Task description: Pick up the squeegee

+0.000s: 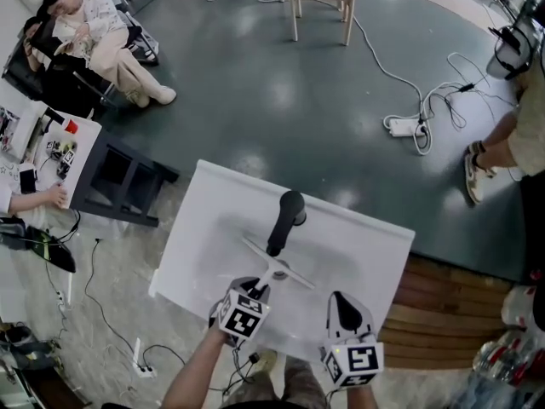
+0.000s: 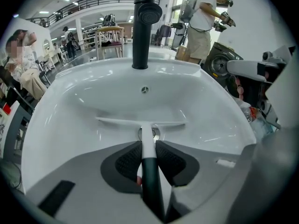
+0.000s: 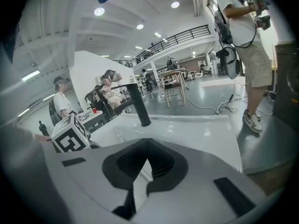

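The squeegee (image 1: pixel 274 266) lies in the white sink (image 1: pixel 213 190), its white blade across the basin and its handle pointing toward me. In the left gripper view, the squeegee (image 2: pixel 141 122) blade rests near the drain of the sink (image 2: pixel 196 69), and the dark handle runs back between the pads. My left gripper (image 1: pixel 252 288) (image 2: pixel 148 147) is shut on that handle, pads pressing both sides. My right gripper (image 1: pixel 345 303) (image 3: pixel 148 148) hovers over the sink's near right rim, shut with nothing in it.
A black faucet (image 1: pixel 286 220) (image 2: pixel 142 27) (image 3: pixel 138 104) stands at the sink's far edge. A power strip (image 1: pixel 402 126) with cables lies on the floor. A wooden chair (image 1: pixel 322 2) stands beyond, a desk (image 1: pixel 51 147) at left, a standing person (image 1: pixel 511 143) at right.
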Available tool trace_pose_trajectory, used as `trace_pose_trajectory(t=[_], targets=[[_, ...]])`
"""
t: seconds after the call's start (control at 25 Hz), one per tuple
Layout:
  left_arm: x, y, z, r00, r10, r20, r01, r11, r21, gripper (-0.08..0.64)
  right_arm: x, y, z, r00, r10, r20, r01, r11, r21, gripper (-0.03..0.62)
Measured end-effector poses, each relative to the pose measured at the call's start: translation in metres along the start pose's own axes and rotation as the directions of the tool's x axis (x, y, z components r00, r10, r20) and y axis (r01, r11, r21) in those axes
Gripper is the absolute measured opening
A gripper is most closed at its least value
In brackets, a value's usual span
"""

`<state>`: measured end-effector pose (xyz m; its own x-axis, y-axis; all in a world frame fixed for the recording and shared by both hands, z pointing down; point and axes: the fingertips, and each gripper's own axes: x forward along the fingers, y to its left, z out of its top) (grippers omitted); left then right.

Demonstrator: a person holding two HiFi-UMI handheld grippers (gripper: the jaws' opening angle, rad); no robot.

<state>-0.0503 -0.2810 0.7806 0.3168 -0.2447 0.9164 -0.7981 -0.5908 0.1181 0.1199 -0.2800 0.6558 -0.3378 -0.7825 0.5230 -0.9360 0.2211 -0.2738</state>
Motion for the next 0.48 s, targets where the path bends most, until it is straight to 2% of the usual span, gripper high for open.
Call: trace_pose_trajectory(t=[0.48], targets=[[-0.043,-0.001,0.016,0.993,0.034,0.117,-0.031,0.999,-0.025,0.094,-0.024,0.018,0.016,0.999,0.000,0.040,0.001,0.999,-0.034,-0.002]])
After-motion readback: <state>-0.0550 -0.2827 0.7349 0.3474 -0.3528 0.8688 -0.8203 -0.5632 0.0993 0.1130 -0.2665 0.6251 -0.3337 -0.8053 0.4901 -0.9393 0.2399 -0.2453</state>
